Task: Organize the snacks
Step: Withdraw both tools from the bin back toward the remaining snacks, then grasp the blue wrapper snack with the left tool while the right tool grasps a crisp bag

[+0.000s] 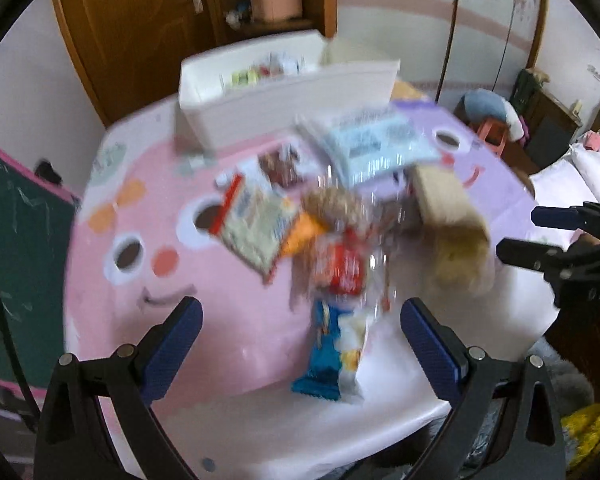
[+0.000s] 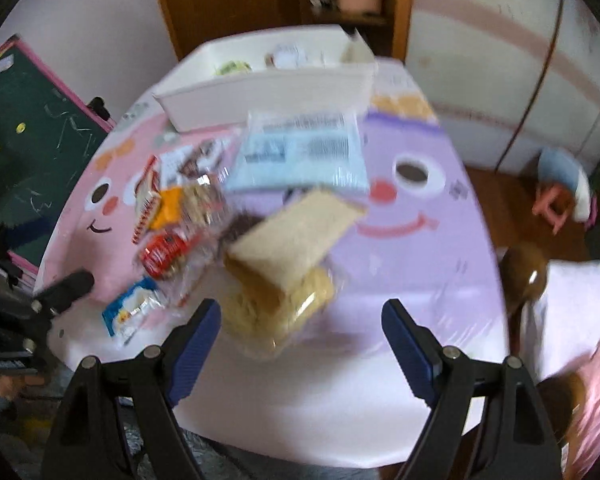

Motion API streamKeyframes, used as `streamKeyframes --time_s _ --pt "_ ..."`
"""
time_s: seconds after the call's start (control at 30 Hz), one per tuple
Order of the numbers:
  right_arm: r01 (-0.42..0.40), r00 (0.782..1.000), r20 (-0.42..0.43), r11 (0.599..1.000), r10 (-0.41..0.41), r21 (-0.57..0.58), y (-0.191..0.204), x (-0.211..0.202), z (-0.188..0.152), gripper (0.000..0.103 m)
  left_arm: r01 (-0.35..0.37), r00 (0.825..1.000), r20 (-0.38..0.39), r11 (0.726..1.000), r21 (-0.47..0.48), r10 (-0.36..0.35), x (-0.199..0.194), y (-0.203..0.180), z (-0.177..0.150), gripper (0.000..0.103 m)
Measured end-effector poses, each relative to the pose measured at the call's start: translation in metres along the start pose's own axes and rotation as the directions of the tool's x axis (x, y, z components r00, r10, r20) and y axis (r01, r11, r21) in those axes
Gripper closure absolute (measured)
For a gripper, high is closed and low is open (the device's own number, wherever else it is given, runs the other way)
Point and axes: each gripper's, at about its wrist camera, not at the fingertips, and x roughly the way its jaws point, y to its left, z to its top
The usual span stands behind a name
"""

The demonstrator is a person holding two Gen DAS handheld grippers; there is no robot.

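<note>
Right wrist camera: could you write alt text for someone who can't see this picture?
A blurred fisheye view looks down between the open blue-padded right gripper, which holds nothing, at a pile of snack packets on a pink and purple cartoon-face tablecloth. Nearest is a clear bag of bread; a white bin stands at the far edge, and the left gripper enters at left.

Bare table (image 2: 300, 408) at the near edge; snack pile (image 2: 204, 232) mid-table, white bin (image 2: 268, 96) behind.
</note>
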Motion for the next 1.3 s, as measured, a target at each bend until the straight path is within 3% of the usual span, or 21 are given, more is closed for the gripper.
streamKeyframes --time_s 0.17,0.43,0.9,1.1,1.17,1.23,1.3 --pt "-0.053 0.997 -0.059 0.996 0.058 0.078 -0.002 0.023 -0.007 0.020 0.029 0.995 -0.090 0.999 -0.038 -0.033 0.028 0.001 -0.015 0.004" --pt "-0.067 0.994 -0.069 0.982 0.080 0.178 0.000 0.043 0.000 0.020 0.036 0.991 -0.127 0.998 -0.054 -0.043 0.040 -0.003 -0.020 0.008" --pt "0.028 0.997 -0.072 0.994 -0.020 0.107 0.018 0.063 0.011 0.020 0.057 0.983 -0.172 0.996 -0.068 -0.068 0.056 -0.003 -0.024 0.024" --pt "0.066 0.996 -0.063 0.996 -0.062 0.055 0.024 0.067 0.011 0.020 0.051 0.984 -0.166 0.997 -0.050 -0.059 0.060 -0.005 -0.022 0.025" --pt "0.089 0.995 -0.045 0.996 -0.088 0.024 0.027 0.067 0.009 0.023 0.035 0.987 -0.158 0.999 -0.033 -0.040 0.060 -0.007 -0.022 0.034" --pt "0.115 0.993 -0.025 0.993 -0.116 -0.025 0.033 0.067 0.006 0.030 0.044 0.988 -0.144 0.999 -0.024 -0.047 0.058 -0.009 -0.020 0.056" --pt "0.117 0.993 -0.009 0.992 -0.117 -0.050 0.035 0.065 0.003 0.037 0.048 0.989 -0.136 0.999 -0.018 -0.050 0.057 -0.010 -0.018 0.063"
